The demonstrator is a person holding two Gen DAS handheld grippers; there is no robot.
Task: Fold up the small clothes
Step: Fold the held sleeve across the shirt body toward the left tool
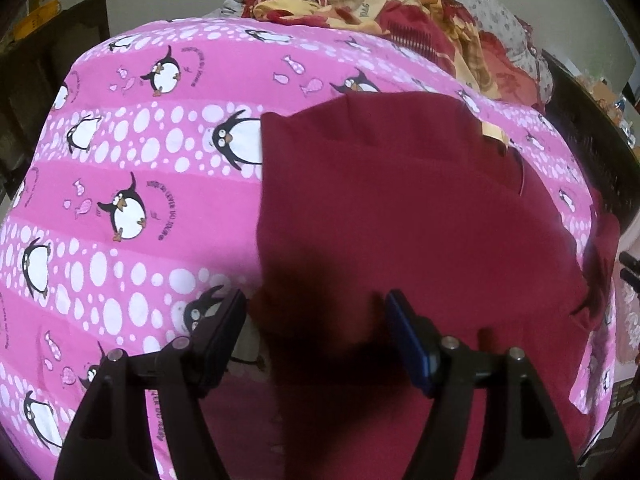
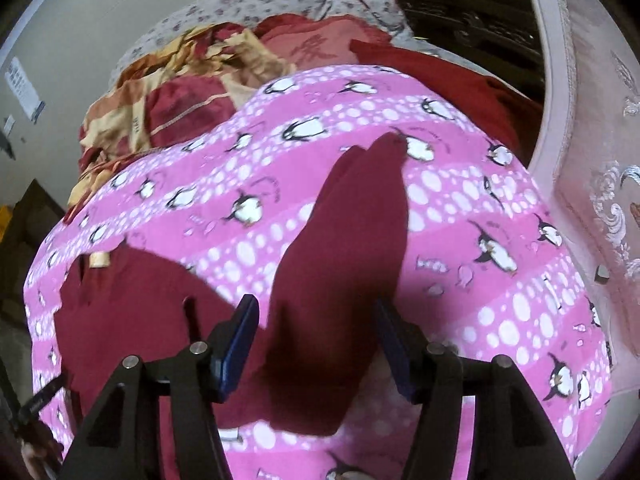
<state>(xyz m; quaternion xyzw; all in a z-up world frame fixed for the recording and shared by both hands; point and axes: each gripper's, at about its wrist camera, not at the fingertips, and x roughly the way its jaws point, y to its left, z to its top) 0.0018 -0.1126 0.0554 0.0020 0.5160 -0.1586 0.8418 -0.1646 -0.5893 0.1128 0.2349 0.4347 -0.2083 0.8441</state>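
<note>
Hovering over a pink penguin bedsheet (image 1: 132,184), my left gripper (image 1: 316,332) and right gripper (image 2: 316,338) both gape, holding nothing. Maroon garment (image 1: 400,208) lies flat beneath them, its sleeve (image 2: 352,224) reaching toward twelve o'clock.

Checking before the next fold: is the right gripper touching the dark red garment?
Cannot tell. In the right wrist view the right gripper stands open above the garment.
</note>
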